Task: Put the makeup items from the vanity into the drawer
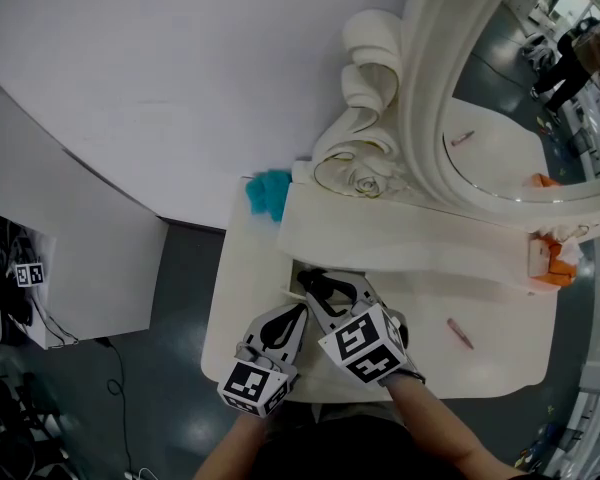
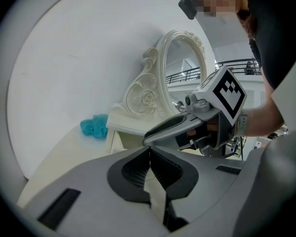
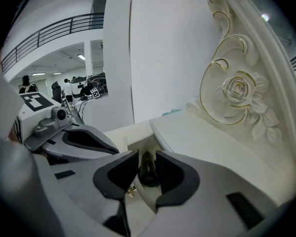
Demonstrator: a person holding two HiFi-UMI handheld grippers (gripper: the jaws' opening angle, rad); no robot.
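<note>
The right gripper [image 3: 147,158] has its jaws narrowed onto a dark makeup tube [image 3: 148,171]. The tube sits upright between the pads, right at the jaw tips, over the open drawer [image 3: 134,143] at the vanity's [image 1: 500,368] left front corner. The left gripper [image 2: 149,154] hangs just beside it with its pads pressed together and nothing between them. A pink makeup item [image 1: 460,333] lies on the vanity top, well to the right of both grippers. A teal cloth [image 1: 270,194] rests behind the drawer.
</note>
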